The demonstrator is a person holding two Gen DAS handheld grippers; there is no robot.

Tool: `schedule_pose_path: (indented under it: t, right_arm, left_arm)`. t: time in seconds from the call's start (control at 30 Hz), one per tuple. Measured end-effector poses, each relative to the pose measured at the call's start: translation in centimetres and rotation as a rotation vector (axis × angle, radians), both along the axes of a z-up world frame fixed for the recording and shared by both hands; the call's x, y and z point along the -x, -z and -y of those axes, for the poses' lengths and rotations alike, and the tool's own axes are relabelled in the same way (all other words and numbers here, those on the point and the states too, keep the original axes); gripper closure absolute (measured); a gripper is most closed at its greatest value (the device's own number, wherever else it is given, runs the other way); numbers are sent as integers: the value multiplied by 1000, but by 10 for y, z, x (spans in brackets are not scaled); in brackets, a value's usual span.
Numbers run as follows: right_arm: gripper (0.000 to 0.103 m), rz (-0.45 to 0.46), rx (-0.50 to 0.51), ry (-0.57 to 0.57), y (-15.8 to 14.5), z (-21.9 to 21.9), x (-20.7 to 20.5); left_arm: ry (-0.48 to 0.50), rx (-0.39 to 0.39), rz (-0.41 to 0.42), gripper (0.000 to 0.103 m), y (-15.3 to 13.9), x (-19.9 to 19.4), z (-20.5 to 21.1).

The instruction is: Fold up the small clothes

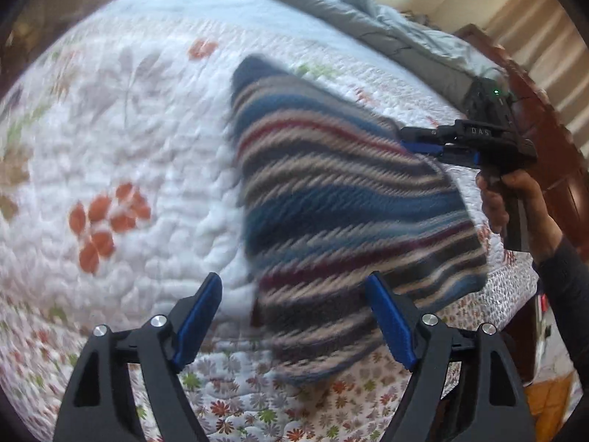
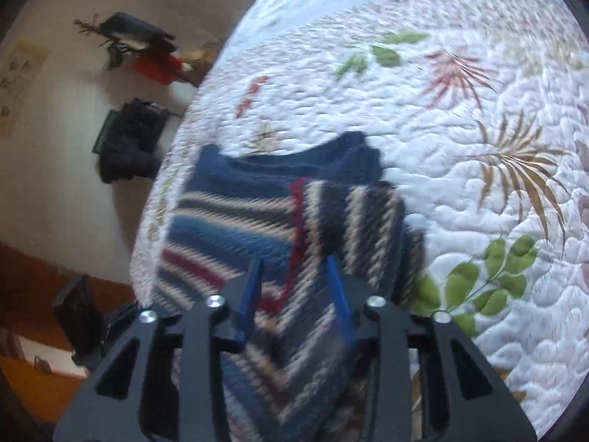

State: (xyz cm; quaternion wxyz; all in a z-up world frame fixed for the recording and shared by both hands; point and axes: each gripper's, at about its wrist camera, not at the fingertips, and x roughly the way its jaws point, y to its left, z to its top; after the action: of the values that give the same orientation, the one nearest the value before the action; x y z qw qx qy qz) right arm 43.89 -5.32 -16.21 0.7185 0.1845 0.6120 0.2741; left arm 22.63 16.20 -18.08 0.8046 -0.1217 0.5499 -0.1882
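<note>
From your left wrist camera, your left gripper [image 1: 294, 316] stands spread wide, its blue pads [image 1: 200, 316] clear of any cloth. The striped knit sweater [image 1: 331, 199] lies on the floral quilt [image 1: 129, 147] just ahead of that gripper, its near edge reaching between the spread fingers but below them, untouched as far as the blur allows. The sweater's long axis runs from the upper left, where a navy band ends it, down toward the lower right. At the right, your right gripper [image 1: 423, 143] comes in from the side over the sweater's far edge, gripped by your hand [image 1: 515, 199]; its blue pads sit close together, though from this angle you cannot tell whether cloth is between them. A grey-blue blanket [image 1: 331, 0] is bunched along the bed's far edge.

From your right wrist camera, your right gripper [image 2: 294, 291] has its jaws narrowed but still apart, with the sweater [image 2: 257, 213] directly beneath and ahead; motion blur hides whether the pads touch the knit. The navy neckline [image 2: 291, 154] points away from you, the body runs back toward the gripper, and one side is folded over the front.
</note>
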Motion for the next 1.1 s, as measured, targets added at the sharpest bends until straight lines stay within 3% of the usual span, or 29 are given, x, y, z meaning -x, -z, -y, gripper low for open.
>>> schedule_pose_path:
  t: [0.03,0.1,0.13,0.17,0.2,0.33,0.5,0.63,0.67,0.7,0.77,0.83,0.9,1.03,1.07,1.1]
  right_arm:
    - [88,-11,7,21,8,6,-5]
    - [92,-10,15,26,8,8,-8]
    - [84,3,18,24,4,9,-4]
    - [67,26,13,19,-5,10,2]
    - [62,61,-4,15,-22,9,13]
    - [61,149,-85,-65,-66,9,76]
    - [63,124,-20,-131,-48,7,130]
    - [82,139,66,-73,-29,13,115]
    - [82,133,59,-58,-28,14,112]
    - [81,127,34,-35,-32,18,109]
    - [57,134,-11,-11,-42,25,108]
    - [49,147,-13,43,-52,36,102]
    - [49,113,2,118,-49,53,82]
    - [46,-18,-61,174,-19,60,48]
    - [49,-42,-74,155,-12,55,42]
    - [58,-58,-80,136,-8,49,39]
  left_arm:
    - [-21,22,-34,21,12,3,-7]
    - [-20,33,-57,21,23,7,-10]
    - [-18,34,-54,21,24,9,-10]
    - [-16,39,-50,21,23,11,-10]
    - [-16,55,-38,22,21,13,-11]
    - [-7,94,17,19,13,27,-10]
    - [-28,99,9,18,17,29,-7]
    - [-66,97,-11,18,22,23,-9]
    - [-73,104,-17,18,21,23,-9]
    - [-77,104,-14,18,18,24,-9]
    - [-75,116,12,17,8,29,-9]
    - [-69,124,35,15,1,35,-9]
    - [-68,126,53,15,-4,39,-9]
    - [-58,128,49,15,-4,36,-4]
    - [-54,129,45,15,-3,34,-2]
    - [-51,127,46,15,-3,32,-1]
